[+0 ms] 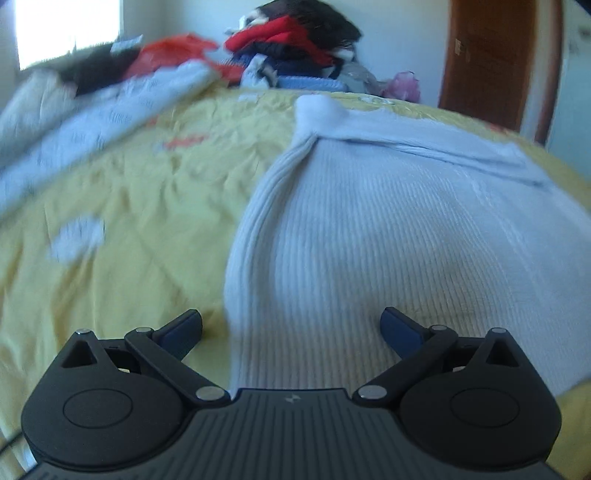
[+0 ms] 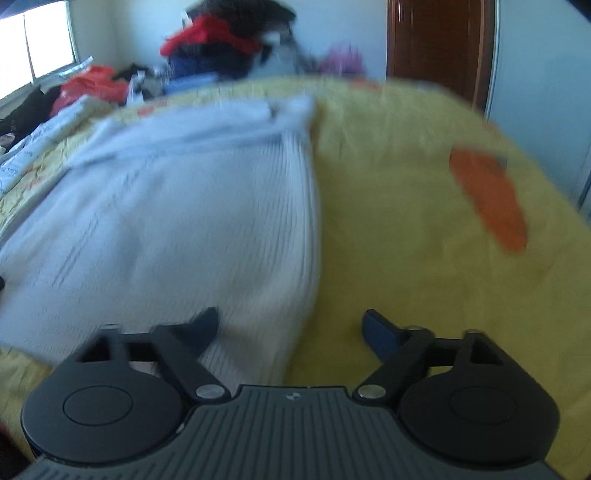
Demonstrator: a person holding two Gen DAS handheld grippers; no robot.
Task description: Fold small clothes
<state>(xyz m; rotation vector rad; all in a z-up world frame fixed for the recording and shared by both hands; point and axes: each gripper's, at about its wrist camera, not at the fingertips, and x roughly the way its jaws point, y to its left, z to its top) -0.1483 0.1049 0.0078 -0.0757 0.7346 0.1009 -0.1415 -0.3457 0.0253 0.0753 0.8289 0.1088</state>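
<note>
A home bedroom: a bed [image 1: 129, 206] under a yellow quilt fills the view, a clothes pile [image 1: 291, 40] heaps at its far side, with a bright window [image 1: 66, 29], a wooden door [image 1: 491, 62] and plain walls behind

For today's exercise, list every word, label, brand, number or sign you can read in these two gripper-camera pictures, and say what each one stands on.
No text can be read in either view.
Small pale logo mark on the left gripper body: a symbol, not letters.
Same mark on the right gripper body: too small to read.
Faint print on the pale folded cloth on the yellow quilted bedspread: blurred, unreadable.
Ribbed white knit garment: no label visible.
</note>
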